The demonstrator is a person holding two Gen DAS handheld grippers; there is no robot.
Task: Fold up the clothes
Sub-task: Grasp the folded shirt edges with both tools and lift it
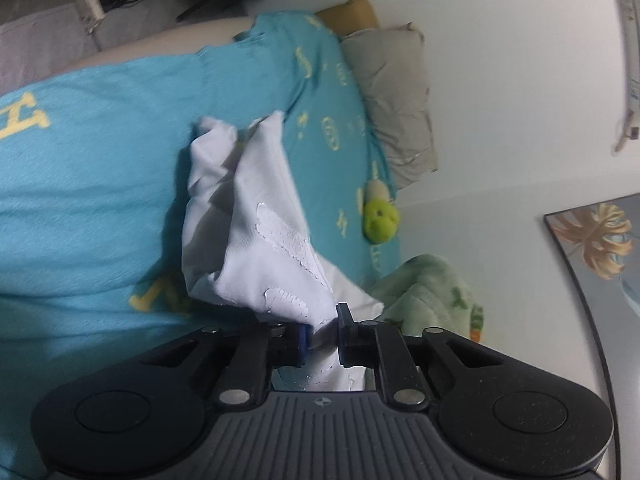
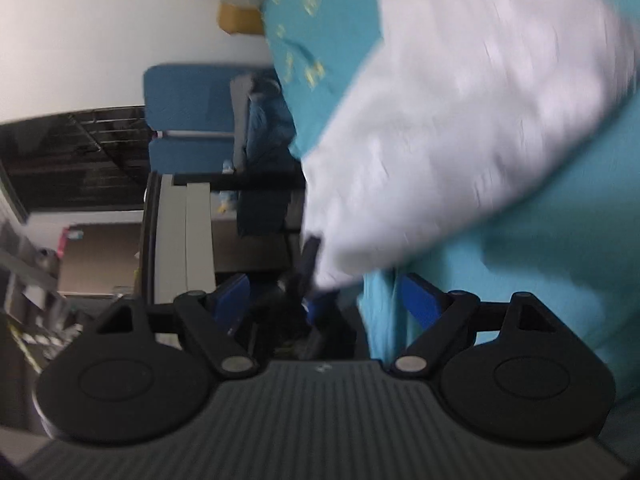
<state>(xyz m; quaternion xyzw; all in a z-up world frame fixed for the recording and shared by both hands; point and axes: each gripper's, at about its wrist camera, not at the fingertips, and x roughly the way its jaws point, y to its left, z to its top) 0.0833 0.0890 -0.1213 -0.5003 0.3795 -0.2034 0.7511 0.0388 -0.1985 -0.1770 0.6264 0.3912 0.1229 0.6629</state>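
— Where's the garment?

— The white garment [image 1: 256, 224] lies bunched on the teal bedspread [image 1: 100, 168], roughly mid-bed. One end runs right into my left gripper [image 1: 322, 338]. Jaws narrow, pinched on a twisted corner of the cloth; fabric shows on both sides of the pads.

— Why grip there?

— My guess: a corner gives me an anchor. With that point fixed, the rest can be pulled flat before any fold. The piece is crumpled now, with a raised white print creased across it, so no fold is started yet.

— And the other tool?

— Right gripper [image 2: 326, 300] stands wide, nothing between its blue pads [image 2: 420, 300]. That view is blurred. The white cloth [image 2: 460, 140] fills the upper right, and its lower tip hangs near the jaws; I cannot tell whether it touches them. The bed edge shows just beside the right pad.

— Next move?

— Likely a second hold on a far corner, then spread.

— Anything in the way?

— A green soft toy [image 1: 380, 224] and a pale green blanket [image 1: 432, 292] sit near the bed's wall-side edge, close to the garment. A grey pillow [image 1: 396, 96] lies farther off. Spreading toward that edge could snag them.
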